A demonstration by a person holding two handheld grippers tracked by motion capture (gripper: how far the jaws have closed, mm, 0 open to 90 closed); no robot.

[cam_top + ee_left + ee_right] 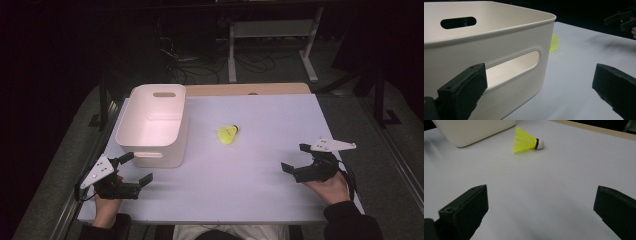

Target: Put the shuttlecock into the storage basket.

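Lying on its side near the middle of the white tabletop [260,165], the yellow shuttlecock [228,134] has nothing touching it. Its white cork tip points toward the far right, and the netted yellow skirt fans out toward the person. It sits just to the right of the white plastic bin [150,127], a short gap apart from the bin's wall. The bin stands upright at the far left of the tabletop, with a slot handle cut in its near wall and another in its far wall.

The left gripper [135,170] hovers low at the near left corner, close to the bin's near wall, held in the person's left hand [107,202]. Its jaws are spread wide with nothing between them. From the left gripper view, the bin's near wall and slot handle loom right ahead, and a sliver of the shuttlecock peeks out past the bin's corner.

The right gripper [295,157] sits at the near right side of the tabletop, held in the right hand [330,187], well apart from the shuttlecock. Its jaws are also spread wide and hold nothing. In the right gripper view the shuttlecock lies ahead, between the lines of the two jaws but far beyond them, with the bin's corner to its left.
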